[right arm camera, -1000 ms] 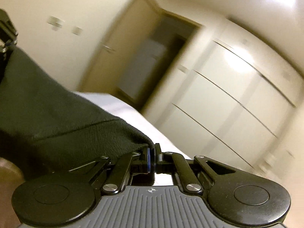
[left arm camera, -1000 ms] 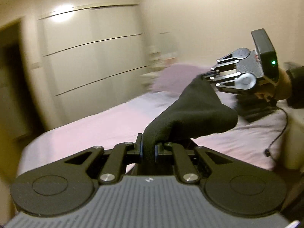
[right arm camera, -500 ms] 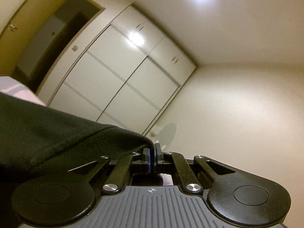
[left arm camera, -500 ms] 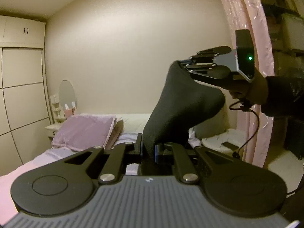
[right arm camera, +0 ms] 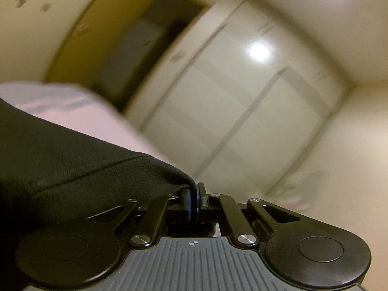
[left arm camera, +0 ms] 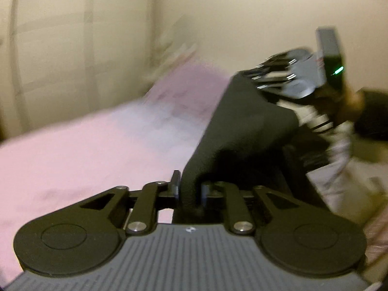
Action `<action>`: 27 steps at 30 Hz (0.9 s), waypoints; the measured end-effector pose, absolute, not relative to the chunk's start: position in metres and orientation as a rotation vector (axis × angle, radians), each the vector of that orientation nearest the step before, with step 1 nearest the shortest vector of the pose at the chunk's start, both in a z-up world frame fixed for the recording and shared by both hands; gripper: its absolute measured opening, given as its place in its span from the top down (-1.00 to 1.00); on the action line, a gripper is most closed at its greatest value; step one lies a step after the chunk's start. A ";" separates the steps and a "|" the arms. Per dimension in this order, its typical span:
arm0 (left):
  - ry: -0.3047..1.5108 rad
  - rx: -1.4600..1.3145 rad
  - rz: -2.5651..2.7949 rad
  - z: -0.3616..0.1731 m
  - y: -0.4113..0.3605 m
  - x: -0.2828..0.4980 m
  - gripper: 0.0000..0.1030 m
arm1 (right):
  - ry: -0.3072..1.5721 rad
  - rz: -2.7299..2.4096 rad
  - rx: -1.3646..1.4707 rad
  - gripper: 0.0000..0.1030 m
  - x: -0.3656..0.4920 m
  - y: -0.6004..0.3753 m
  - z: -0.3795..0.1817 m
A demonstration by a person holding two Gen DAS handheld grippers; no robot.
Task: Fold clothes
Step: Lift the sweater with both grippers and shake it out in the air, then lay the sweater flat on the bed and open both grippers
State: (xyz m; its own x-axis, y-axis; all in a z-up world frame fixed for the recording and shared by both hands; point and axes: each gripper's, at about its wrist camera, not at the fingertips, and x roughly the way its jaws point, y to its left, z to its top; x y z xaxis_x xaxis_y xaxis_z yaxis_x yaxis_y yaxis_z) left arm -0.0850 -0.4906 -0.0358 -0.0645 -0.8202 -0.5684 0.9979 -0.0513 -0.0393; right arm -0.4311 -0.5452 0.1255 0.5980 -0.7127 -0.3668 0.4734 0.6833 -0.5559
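Note:
A black garment (left arm camera: pixel 240 131) hangs stretched in the air between my two grippers, above a pink bed (left arm camera: pixel 80 150). My left gripper (left arm camera: pixel 190 190) is shut on one edge of it. My right gripper (left arm camera: pixel 252 78) shows blurred at the upper right of the left wrist view, shut on the other end. In the right wrist view my right gripper (right arm camera: pixel 194 197) pinches a corner of the garment (right arm camera: pixel 72 160), which spreads to the left.
White wardrobe doors (right arm camera: pixel 242 97) and a dark doorway (right arm camera: pixel 145 41) stand beyond the bed (right arm camera: pixel 80 116). A striped cloth (left arm camera: pixel 320 123) and other laundry lie at the right of the bed. Both views are motion-blurred.
Both grippers have swung down and left with the garment; the view has turned from the wall and pillow back to the bed and wardrobe. Both grips are unchanged.

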 end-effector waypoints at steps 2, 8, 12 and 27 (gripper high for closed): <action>0.626 0.513 -1.398 -0.093 -0.525 -0.058 0.55 | 0.715 -0.636 -0.336 0.79 -0.403 -0.599 0.067; 0.860 0.524 -1.141 -0.189 -0.543 0.015 0.29 | 0.848 -0.561 -0.027 -0.15 -0.404 -0.643 -0.032; 0.906 0.642 -1.130 -0.223 -0.537 0.001 0.18 | 0.999 -0.523 0.103 -0.18 -0.402 -0.673 -0.105; 0.618 1.149 -1.326 -0.326 -0.577 -0.030 0.79 | 1.123 -0.681 0.534 -0.38 -0.425 -0.594 -0.207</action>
